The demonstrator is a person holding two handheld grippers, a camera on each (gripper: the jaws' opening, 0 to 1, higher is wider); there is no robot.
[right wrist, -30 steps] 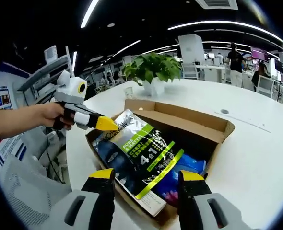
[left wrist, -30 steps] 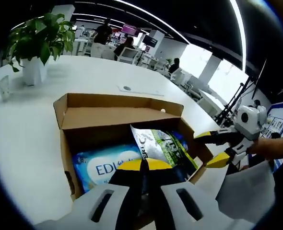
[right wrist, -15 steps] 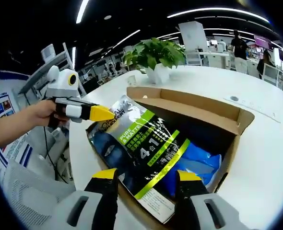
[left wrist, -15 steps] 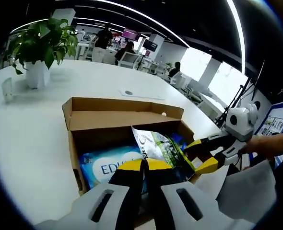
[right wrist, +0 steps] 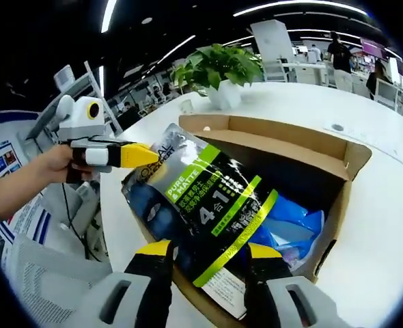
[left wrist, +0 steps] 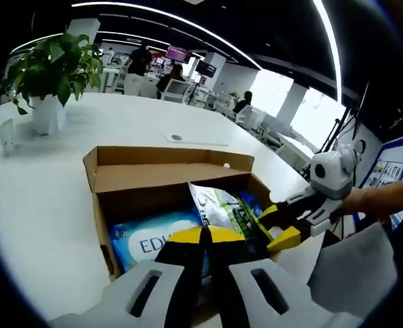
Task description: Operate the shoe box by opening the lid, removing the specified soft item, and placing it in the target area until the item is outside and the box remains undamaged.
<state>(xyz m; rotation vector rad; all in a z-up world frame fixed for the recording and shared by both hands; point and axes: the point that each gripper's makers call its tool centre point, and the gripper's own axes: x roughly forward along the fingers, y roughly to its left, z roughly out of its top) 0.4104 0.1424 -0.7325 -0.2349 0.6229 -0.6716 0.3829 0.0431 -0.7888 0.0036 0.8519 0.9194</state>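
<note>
An open cardboard shoe box lies on the white table. A silver and green pouch leans half out of it, above a blue soft pack. My left gripper is shut on the pouch's top corner, held by a hand. My right gripper stands open at the box's near end. Its yellow fingertips sit on either side of the pouch's lower edge.
A potted plant and a small cup stand on the white table beyond the box. A mesh chair back sits off the table's edge. People and desks fill the far room.
My right gripper has come closer, so the pouch's lower edge now lies between its jaws, which stand slightly narrower. The left gripper keeps its hold; the pouch stands a little higher.
</note>
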